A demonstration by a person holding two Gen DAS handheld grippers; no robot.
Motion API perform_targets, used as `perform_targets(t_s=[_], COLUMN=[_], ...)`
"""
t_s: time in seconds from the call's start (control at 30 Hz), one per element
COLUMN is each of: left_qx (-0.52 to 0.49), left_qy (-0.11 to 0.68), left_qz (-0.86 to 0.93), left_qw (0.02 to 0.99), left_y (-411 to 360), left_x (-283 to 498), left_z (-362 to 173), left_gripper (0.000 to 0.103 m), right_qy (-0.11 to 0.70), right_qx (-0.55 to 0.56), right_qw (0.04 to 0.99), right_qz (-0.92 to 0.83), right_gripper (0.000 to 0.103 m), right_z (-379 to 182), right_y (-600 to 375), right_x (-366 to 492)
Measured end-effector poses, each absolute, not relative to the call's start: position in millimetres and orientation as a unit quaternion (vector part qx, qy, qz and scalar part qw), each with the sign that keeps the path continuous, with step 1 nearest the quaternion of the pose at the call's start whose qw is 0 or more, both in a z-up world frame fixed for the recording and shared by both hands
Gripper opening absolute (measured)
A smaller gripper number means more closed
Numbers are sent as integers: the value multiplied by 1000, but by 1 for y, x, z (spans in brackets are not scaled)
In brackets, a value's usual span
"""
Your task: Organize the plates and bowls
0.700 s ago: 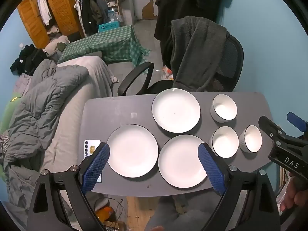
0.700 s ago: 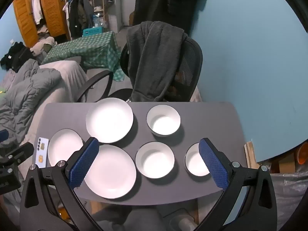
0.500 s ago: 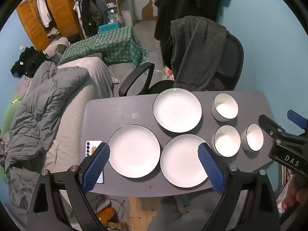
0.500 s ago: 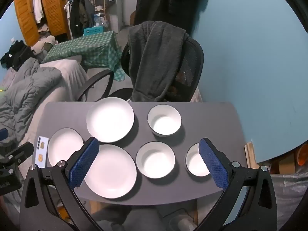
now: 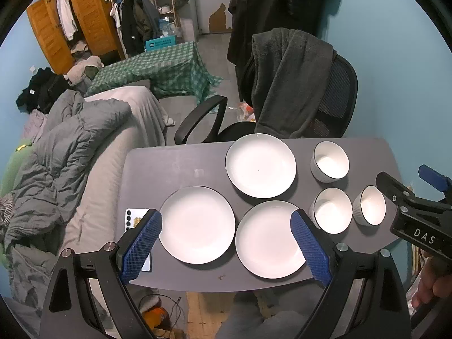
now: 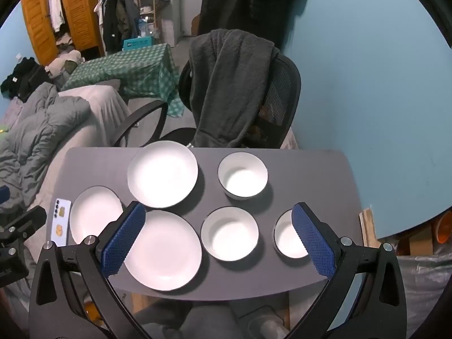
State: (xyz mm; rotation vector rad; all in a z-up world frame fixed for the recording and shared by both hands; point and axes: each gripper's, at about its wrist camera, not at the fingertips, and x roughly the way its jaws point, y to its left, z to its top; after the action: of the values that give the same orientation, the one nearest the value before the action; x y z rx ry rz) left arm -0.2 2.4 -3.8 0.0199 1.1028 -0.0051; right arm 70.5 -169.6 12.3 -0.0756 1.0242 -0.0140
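Three white plates lie on the grey table (image 5: 175,166): a far one (image 5: 260,165), a near-left one (image 5: 197,224) and a near-right one (image 5: 269,238). Three white bowls stand to their right: a far one (image 5: 330,164), a middle one (image 5: 332,210) and a small one (image 5: 370,208). My left gripper (image 5: 226,247) is open and empty, held above the near plates. My right gripper (image 6: 219,240) is open and empty above the middle bowl (image 6: 229,234); the far bowl (image 6: 243,179), small bowl (image 6: 289,238) and plates (image 6: 162,173) (image 6: 162,250) (image 6: 94,213) show there too.
A phone (image 5: 135,226) lies at the table's near-left corner. An office chair draped with a grey garment (image 5: 293,84) stands behind the table. A bed with grey bedding (image 5: 70,147) runs along the left side. A blue wall (image 6: 367,84) is at the right.
Both grippers have drifted slightly; the table and dishes appear shifted a little to the right in the left view. Nothing was grasped or moved.
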Motion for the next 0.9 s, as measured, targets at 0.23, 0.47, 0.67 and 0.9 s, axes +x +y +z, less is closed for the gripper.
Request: perform_targets(t_s=[0.23, 0.47, 0.67, 0.9], left_qx=[5, 4, 1, -1], left_qy=[524, 527, 530, 528], left_qz=[-2, -7, -14, -10], left_qw=[851, 850, 848, 849], left_y=[9, 12, 15, 15], left_x=[1, 1, 1, 4], left_z=[-3, -6, -8, -6], left_gripper=[94, 94, 94, 94], right_qy=[491, 493, 491, 492], right_qx=[-37, -41, -46, -45], right_qw=[870, 869, 870, 870], right_qz=[-6, -3, -2, -2], right_gripper=[102, 102, 102, 102], right_z=[10, 8, 6, 6], right_y=[-168, -161, -157, -156], right_x=[72, 73, 74, 75])
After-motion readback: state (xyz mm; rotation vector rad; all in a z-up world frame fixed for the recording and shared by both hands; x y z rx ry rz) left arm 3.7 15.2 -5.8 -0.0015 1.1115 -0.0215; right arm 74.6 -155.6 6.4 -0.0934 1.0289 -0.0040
